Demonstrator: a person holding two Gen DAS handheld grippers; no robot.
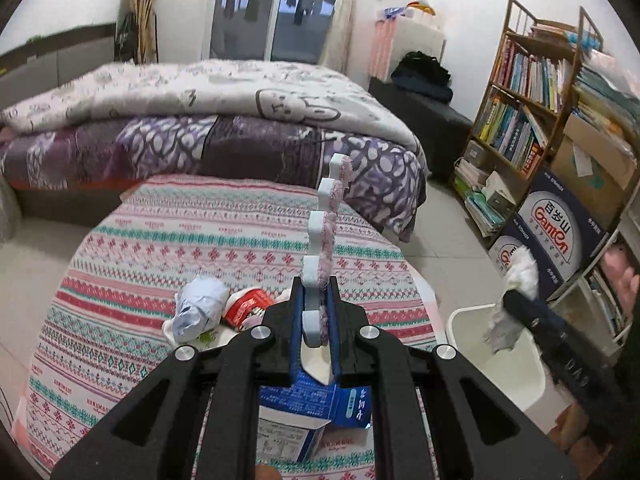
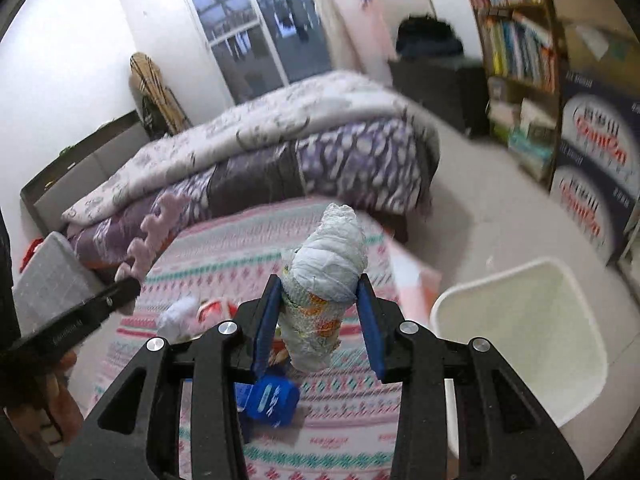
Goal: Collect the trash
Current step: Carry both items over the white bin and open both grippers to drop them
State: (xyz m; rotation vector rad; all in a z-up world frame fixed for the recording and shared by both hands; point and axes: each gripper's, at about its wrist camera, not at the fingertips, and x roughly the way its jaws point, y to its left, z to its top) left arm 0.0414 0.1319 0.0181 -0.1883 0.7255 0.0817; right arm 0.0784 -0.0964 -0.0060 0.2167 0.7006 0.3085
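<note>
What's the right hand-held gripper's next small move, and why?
Probably swing right over the bin and open. The right hand-held gripper is clamped on a rolled diaper, lifted clear of the table, and the empty bin sits just to its right.

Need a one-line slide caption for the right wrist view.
Right tongs shut on a rolled diaper above the patterned tablecloth, white trash bin at right.

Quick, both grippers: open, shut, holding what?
Left gripper: shut on the toe separator.
Right gripper: shut on the rolled diaper.
</note>
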